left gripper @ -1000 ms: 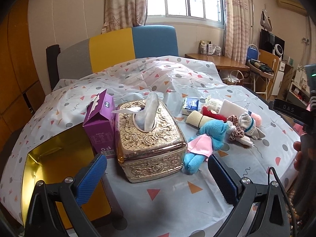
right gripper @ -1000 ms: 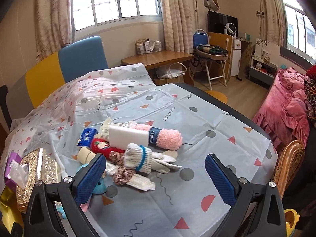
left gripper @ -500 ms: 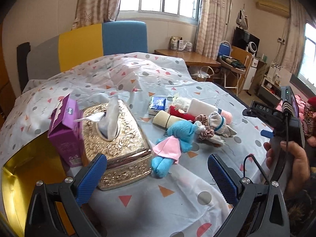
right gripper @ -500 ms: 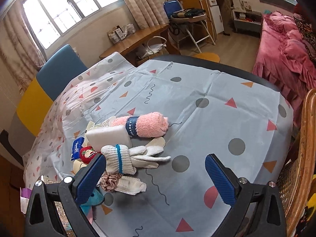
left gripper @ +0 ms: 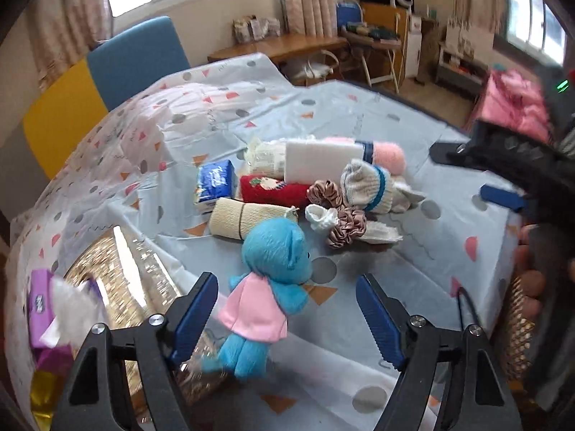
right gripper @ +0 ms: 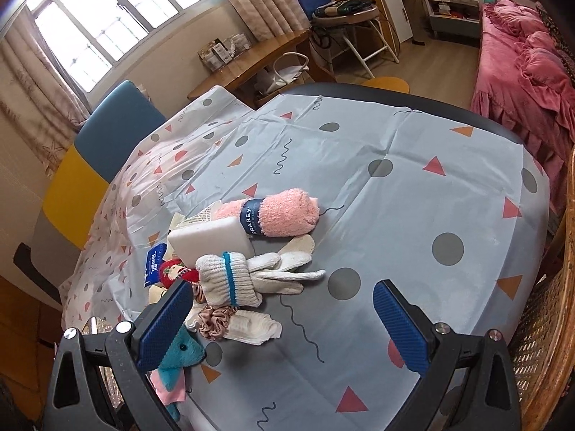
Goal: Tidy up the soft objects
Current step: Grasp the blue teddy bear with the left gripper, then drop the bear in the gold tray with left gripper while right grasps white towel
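A pile of soft things lies on the patterned tablecloth (left gripper: 359, 122). A blue plush bear in a pink dress (left gripper: 267, 287) lies nearest; my open, empty left gripper (left gripper: 287, 312) hovers over it. Behind it lie a beige roll (left gripper: 240, 217), satin scrunchies (left gripper: 345, 226), a red sock (left gripper: 273, 190), a white glove with blue band (left gripper: 370, 185), a white sponge block (left gripper: 321, 161) and a pink towel roll (left gripper: 390, 158). My right gripper (right gripper: 280, 323) is open and empty above the glove (right gripper: 233, 278), near the pink roll (right gripper: 284, 213) and the bear (right gripper: 179, 355).
A gold tissue box (left gripper: 122, 273) and a purple carton (left gripper: 46, 309) stand at the left. A blue tissue pack (left gripper: 215, 183) lies by the pile. A wicker chair (right gripper: 550, 323) stands at the table's right edge. A blue and yellow chair back (right gripper: 97, 151) is behind.
My left gripper has swung right and closer, from the tissue box to over the blue bear. My right gripper has tilted down slightly toward the pile.
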